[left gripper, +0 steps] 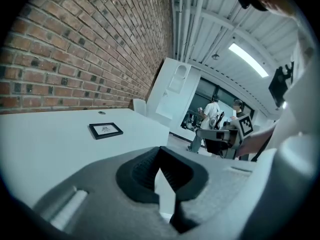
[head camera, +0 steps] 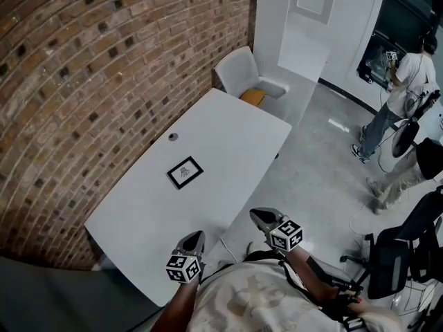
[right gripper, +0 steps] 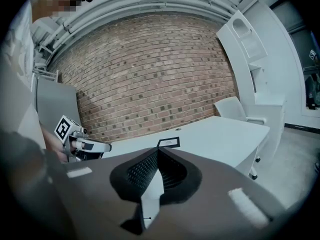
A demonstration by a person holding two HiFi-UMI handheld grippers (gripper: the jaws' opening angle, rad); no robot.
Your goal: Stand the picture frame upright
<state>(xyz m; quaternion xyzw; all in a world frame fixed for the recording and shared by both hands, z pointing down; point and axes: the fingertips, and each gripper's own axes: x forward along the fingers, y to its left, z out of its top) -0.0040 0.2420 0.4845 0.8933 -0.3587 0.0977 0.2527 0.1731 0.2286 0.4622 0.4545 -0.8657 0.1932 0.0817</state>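
Picture frame (head camera: 185, 172) flat on tabletop (head camera: 232, 133). Left tongs (head camera: 194, 239) and right tongs (head camera: 261, 217) closed, empty, well apart from it. Likely light, rigid, breakable front; pinch one edge.

The frame (head camera: 185, 172) is showing a black border round a white print. The table (head camera: 228, 137) and chair (head camera: 239, 71) are looking white, the cushion (head camera: 253, 97) orange; the wall (head camera: 83, 68) is showing red-brown brickwork.
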